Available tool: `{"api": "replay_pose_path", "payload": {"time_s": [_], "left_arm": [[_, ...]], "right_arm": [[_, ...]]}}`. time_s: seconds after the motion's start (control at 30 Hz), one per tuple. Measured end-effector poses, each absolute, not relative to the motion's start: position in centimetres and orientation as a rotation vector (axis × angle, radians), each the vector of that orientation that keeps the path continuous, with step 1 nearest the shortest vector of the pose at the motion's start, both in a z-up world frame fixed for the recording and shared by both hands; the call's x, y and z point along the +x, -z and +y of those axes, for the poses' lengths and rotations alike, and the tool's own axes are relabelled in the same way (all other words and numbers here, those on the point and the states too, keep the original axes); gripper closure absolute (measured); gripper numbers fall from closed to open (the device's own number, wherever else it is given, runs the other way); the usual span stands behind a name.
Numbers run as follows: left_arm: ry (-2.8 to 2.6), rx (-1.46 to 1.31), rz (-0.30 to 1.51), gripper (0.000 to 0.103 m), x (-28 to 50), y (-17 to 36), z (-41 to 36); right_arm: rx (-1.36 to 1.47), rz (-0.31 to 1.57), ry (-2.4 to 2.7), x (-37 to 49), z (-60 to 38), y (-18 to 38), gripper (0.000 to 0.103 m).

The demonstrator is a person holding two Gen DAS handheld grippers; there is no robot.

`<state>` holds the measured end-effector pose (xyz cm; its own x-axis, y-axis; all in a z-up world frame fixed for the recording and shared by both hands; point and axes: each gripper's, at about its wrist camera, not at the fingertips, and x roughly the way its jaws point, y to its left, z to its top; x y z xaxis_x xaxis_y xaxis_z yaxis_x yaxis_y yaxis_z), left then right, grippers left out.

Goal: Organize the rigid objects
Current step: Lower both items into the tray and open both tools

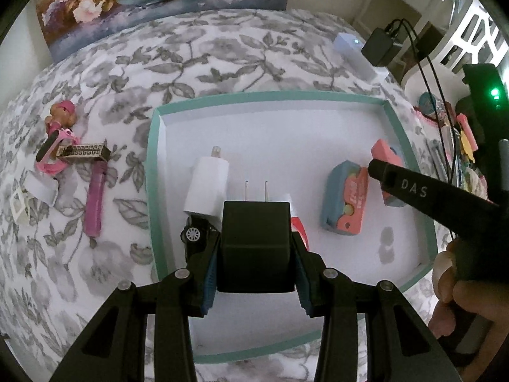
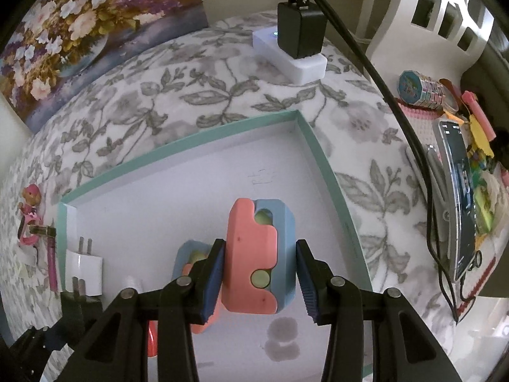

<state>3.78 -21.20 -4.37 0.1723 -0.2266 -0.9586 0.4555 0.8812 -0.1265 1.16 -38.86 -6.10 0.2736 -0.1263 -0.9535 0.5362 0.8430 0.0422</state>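
My left gripper (image 1: pixel 256 238) is shut on a black plug charger (image 1: pixel 254 219) with its two prongs pointing away, held over a white box with a teal rim (image 1: pixel 254 97). My right gripper (image 2: pixel 260 245) is shut on a pink and blue block (image 2: pixel 257 254) over the right half of the same box (image 2: pixel 178 146). In the left wrist view, that block (image 1: pixel 386 152) shows behind a right finger (image 1: pixel 400 181). In the box lie a white charger (image 1: pixel 206 184), a black toy car (image 1: pixel 197 235), a red item (image 1: pixel 297 219) and a second pink and blue block (image 1: pixel 343 203).
Left of the box, on the floral cloth, lie a pink figure toy (image 1: pixel 62 117), a gold and black piece (image 1: pixel 84 152) and a pink stick (image 1: pixel 94 203). Behind it stands a white power strip (image 2: pixel 289 54) with a black adapter (image 2: pixel 300 31) and cables. A phone (image 2: pixel 458 197) and small toys lie at the right.
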Motion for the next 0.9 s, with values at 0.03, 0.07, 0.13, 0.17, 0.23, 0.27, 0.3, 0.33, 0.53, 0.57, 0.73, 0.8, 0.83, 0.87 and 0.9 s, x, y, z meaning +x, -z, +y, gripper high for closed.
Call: {"api": "replay_pose_path", "payload": {"time_s": [0.03,0.07,0.13,0.17,0.23,0.27,0.3,0.33,0.53,0.57,0.73,0.8,0.83,0.87,0.9], "left_arm": [[0.484,0.210,1.313,0.060,3.8,4.5,-21.2],[0.482,0.214,1.313,0.060,3.9,4.6,-21.2],[0.480,0.219,1.316,0.060,3.8,4.7,-21.2],[0.479,0.217,1.319,0.060,3.9,4.7,-21.2],[0.478,0.215,1.323,0.060,4.0,4.8,-21.2],[0.477,0.215,1.323,0.060,4.0,4.7,-21.2],[0.477,0.214,1.324,0.060,4.0,4.7,-21.2],[0.478,0.212,1.323,0.060,4.0,4.6,-21.2],[0.477,0.197,1.297,0.060,4.2,3.5,-20.8],[0.471,0.194,1.289,0.060,4.3,3.2,-20.6],[0.448,0.189,1.275,0.056,4.7,2.6,-20.0],[0.439,0.186,1.277,0.052,4.8,2.5,-19.7],[0.434,0.184,1.278,0.050,4.9,2.5,-19.6],[0.431,0.183,1.279,0.050,5.0,2.5,-19.5],[0.423,0.185,1.280,0.049,5.0,2.5,-19.3]], "right_arm": [[0.393,1.220,0.461,1.2,-38.8,6.1,0.056],[0.389,1.221,0.461,1.2,-38.9,6.1,0.056],[0.383,1.223,0.460,1.2,-38.8,6.1,0.056],[0.383,1.223,0.460,1.3,-38.8,6.1,0.056],[0.381,1.227,0.462,1.3,-38.8,6.2,0.056],[0.379,1.230,0.462,1.4,-38.8,6.2,0.056],[0.376,1.234,0.462,1.4,-38.8,6.2,0.056],[0.369,1.237,0.461,1.5,-38.7,6.1,0.056],[0.327,1.210,0.452,1.7,-38.2,4.5,0.056],[0.333,1.200,0.448,1.6,-38.3,4.1,0.056],[0.379,1.191,0.435,1.1,-38.2,3.5,0.056],[0.381,1.199,0.442,1.0,-38.1,3.5,0.052],[0.379,1.203,0.443,0.9,-37.9,3.5,0.050],[0.377,1.206,0.442,0.9,-37.8,3.5,0.049],[0.373,1.209,0.438,0.9,-37.6,3.6,0.049]]}}
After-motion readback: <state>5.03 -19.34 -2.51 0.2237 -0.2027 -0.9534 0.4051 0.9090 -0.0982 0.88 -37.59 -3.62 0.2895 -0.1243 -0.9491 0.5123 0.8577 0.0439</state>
